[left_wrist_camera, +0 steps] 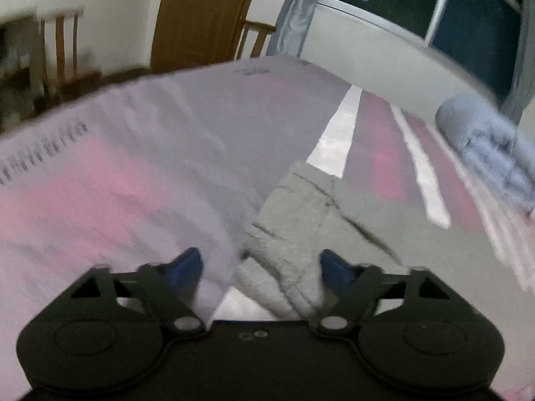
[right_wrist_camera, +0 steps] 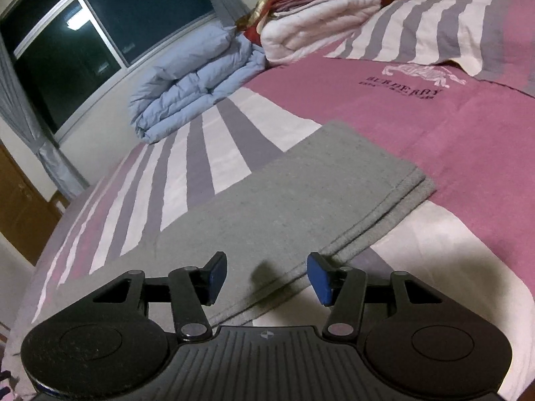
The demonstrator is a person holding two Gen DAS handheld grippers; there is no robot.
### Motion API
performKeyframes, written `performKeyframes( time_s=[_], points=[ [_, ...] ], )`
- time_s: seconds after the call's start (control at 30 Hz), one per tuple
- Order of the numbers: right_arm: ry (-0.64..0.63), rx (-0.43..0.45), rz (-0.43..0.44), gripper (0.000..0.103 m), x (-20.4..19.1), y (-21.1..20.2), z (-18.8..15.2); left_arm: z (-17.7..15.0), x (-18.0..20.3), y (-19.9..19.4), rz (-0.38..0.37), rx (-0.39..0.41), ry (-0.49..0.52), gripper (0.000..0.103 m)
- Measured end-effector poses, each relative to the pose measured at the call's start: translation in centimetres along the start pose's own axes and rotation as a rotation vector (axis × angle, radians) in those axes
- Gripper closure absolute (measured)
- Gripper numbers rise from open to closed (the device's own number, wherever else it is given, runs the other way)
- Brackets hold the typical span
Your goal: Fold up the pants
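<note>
Grey pants point(right_wrist_camera: 284, 197) lie folded flat on the bed point(right_wrist_camera: 451, 140), stacked edges showing along their right side in my right wrist view. My right gripper point(right_wrist_camera: 267, 275) hangs just above their near end, jaws spread wide and released, blue pads point(right_wrist_camera: 319, 279) clear of the cloth as far as I can tell; a small shadow sits on the fabric between them. My left gripper point(left_wrist_camera: 260, 264) is likewise spread wide, grasping nothing. Its view is badly smeared with blur: I can make out the pants point(left_wrist_camera: 317, 220) ahead, with a dark seam line across them, and a pale lilac sheet fold point(left_wrist_camera: 167, 153) lying against their left side, but I cannot tell whether the left pad point(left_wrist_camera: 187, 264) touches that sheet. The pants' near end is hidden behind the gripper body in both views. A blue duvet point(right_wrist_camera: 197, 83) sits folded near the window point(right_wrist_camera: 100, 33), well apart from the pants.
</note>
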State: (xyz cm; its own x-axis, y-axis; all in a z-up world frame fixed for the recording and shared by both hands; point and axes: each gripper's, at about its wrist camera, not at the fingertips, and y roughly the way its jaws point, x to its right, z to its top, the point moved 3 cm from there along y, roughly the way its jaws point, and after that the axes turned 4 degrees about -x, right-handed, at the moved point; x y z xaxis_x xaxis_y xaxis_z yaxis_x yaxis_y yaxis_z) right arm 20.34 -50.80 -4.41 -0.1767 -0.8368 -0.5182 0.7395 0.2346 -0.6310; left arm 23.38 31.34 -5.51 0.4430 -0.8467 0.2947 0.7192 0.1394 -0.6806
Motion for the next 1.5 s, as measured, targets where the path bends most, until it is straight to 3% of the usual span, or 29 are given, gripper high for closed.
performKeyframes(
  time_s=[0.07,0.17,0.3,0.47,0.6,0.7,0.73,0.8,0.87,0.97,1.03,1.07,1.1,1.13,1.27,1.5],
  points=[
    [0.003,-0.003,0.005,0.048,-0.1,-0.2,0.0,0.2,0.4,-0.2,-0.036,0.02,-0.007,0.063],
    [0.01,-0.002,-0.004,0.043,-0.1,-0.2,-0.2,0.8,1.7,-0.2,-0.025,0.035,0.06,0.068],
    [0.039,-0.009,-0.001,0.043,0.0,0.1,-0.6,1.1,1.2,0.5,-0.045,-0.01,0.028,0.068],
    [0.053,-0.012,0.002,0.042,-0.1,0.5,-1.0,0.3,0.7,-0.1,-0.065,0.016,0.032,0.068],
    [0.087,-0.023,0.009,0.04,-0.1,0.8,-1.3,1.0,1.2,-0.4,-0.057,0.059,0.079,0.09],
    [0.085,-0.011,0.011,0.04,-0.4,0.4,-1.4,2.3,1.6,-1.1,-0.077,0.113,0.104,0.092],
    [0.087,-0.005,0.014,0.039,-0.3,0.2,-1.3,2.3,2.1,-0.8,-0.053,0.102,0.151,0.092],
    [0.096,0.001,0.012,0.038,-0.2,0.0,-1.2,1.4,2.3,1.2,0.008,0.001,0.237,0.092],
    [0.112,0.009,0.009,0.038,0.2,-0.3,-1.1,1.0,1.4,1.6,0.014,-0.019,0.231,0.084],
    [0.138,0.039,0.016,0.038,1.1,-1.3,-0.8,1.2,0.9,-0.6,0.025,0.042,0.17,0.084],
    [0.154,0.077,0.015,0.037,2.2,-2.3,-0.4,1.0,1.4,-2.5,0.048,0.094,0.18,0.076],
    [0.174,0.092,0.02,0.037,2.8,-2.6,-0.2,0.8,1.7,-3.4,0.043,0.121,0.176,0.059],
    [0.213,0.109,0.025,0.037,3.8,-3.0,0.0,0.3,2.3,-4.4,0.032,0.152,0.179,0.035],
    [0.252,0.125,0.033,0.037,4.6,-3.3,0.1,0.0,3.0,-4.9,0.027,0.167,0.191,0.027],
    [0.393,0.162,0.041,0.037,8.2,-3.7,0.7,-1.7,7.1,-5.2,0.005,0.182,0.274,0.025],
    [0.55,0.179,0.068,0.038,11.6,-2.8,1.0,-5.9,11.5,-1.6,-0.013,0.064,0.314,0.019]
  ],
)
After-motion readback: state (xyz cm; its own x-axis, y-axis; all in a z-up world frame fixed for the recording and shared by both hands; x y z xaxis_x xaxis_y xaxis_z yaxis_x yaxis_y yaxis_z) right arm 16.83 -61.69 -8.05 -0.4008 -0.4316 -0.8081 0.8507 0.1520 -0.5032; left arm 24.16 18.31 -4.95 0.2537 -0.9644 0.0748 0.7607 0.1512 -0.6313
